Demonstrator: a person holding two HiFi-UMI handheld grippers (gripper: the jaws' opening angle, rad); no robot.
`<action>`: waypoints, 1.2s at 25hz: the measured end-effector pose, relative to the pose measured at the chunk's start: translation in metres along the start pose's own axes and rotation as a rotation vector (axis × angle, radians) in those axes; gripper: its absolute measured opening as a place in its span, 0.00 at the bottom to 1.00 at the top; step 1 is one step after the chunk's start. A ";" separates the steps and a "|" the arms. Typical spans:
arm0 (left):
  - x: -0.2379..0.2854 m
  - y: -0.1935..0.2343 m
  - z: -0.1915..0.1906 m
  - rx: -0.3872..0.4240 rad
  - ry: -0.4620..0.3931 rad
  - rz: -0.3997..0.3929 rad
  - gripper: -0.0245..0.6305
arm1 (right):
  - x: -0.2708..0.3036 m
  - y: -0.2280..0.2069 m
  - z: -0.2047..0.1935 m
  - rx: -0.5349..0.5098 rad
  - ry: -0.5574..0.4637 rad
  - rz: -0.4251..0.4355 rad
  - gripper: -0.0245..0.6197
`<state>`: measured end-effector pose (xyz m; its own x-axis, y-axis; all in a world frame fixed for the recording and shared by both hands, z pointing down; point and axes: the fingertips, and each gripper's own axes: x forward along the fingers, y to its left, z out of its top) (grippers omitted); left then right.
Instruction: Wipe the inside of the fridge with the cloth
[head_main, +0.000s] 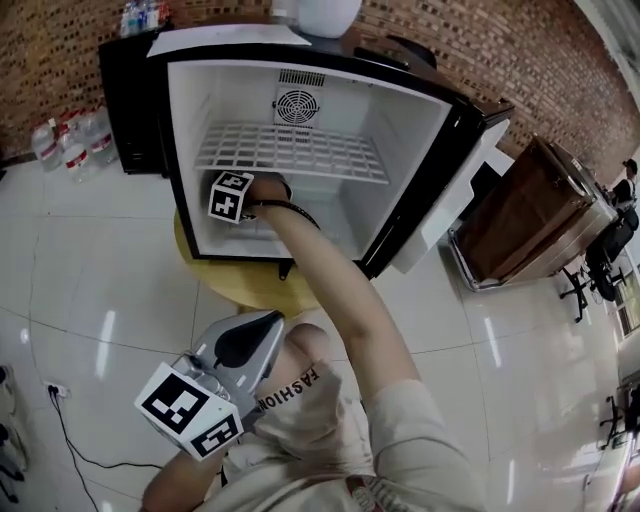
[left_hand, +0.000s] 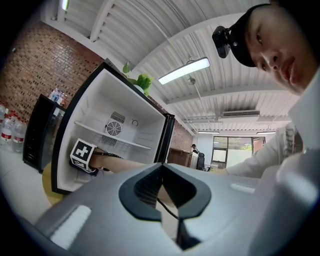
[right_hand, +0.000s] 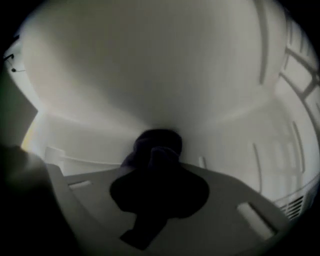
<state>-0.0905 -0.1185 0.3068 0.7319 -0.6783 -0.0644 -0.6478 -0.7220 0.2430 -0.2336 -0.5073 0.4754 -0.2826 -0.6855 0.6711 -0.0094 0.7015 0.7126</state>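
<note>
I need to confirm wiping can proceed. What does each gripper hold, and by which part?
The right gripper, inside the fridge, is shut on the dark cloth, bunched, a wad poking past its jaws. The left gripper is shut, empty.

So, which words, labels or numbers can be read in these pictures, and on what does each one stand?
"FASHIO", next letter hidden: on the person's beige clothing.
Labels on the water bottles: too small to read.
Print on the sleeve in the left gripper view: blurred, unreadable.

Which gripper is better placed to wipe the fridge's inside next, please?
Right: the right gripper, shut on the dark cloth, is inside the open black fridge; the left gripper is shut, empty, outside.
</note>
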 end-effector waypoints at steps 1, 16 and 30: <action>-0.001 0.000 0.001 0.003 -0.002 0.001 0.04 | 0.003 -0.001 -0.009 0.015 0.023 0.007 0.11; 0.008 -0.014 -0.004 0.019 0.009 -0.024 0.04 | -0.058 -0.018 -0.169 -0.015 0.441 -0.037 0.11; 0.006 -0.014 0.000 0.025 -0.001 -0.016 0.04 | -0.051 0.043 -0.062 0.115 0.115 0.203 0.11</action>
<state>-0.0773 -0.1123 0.3032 0.7421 -0.6668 -0.0689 -0.6410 -0.7360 0.2178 -0.1599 -0.4544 0.4851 -0.1786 -0.5411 0.8218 -0.0742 0.8402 0.5371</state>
